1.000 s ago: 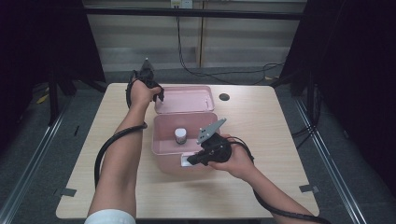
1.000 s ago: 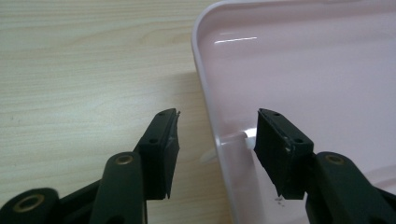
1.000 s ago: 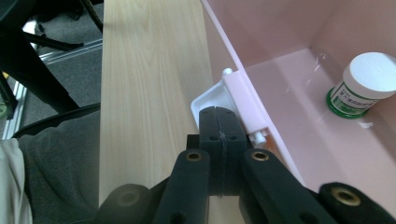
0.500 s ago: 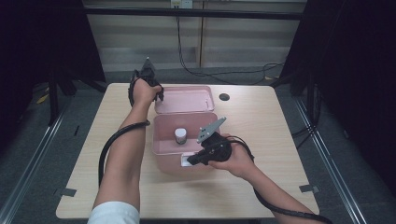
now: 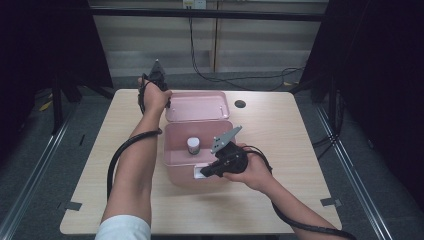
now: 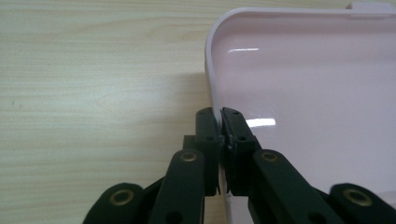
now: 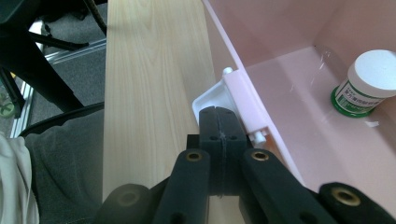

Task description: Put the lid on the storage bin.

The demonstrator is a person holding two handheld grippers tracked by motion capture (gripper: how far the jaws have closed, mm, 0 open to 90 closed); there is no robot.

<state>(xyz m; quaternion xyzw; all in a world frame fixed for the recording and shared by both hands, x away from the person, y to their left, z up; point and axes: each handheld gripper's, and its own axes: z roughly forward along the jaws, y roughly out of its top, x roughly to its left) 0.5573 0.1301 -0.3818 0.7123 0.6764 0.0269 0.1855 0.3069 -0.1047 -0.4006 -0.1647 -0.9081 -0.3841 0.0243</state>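
pink glossy plastic lid (image 6: 303,84) is lying flat behind its box (image 5: 175,150); left tongs (image 6: 219,122) have just been closing, pinching its rim; right tongs (image 7: 223,123) are gripping the box's white latch (image 7: 212,100).

Even overhead light fell on the pale table (image 5: 300,150) while the surroundings stayed nearly black, soft shadows lay beside the forearms, small white glare streaked the glossy pink lid (image 6: 303,70), and both gripper views were sharp mid-frame but blurred on the nearest black jaws.
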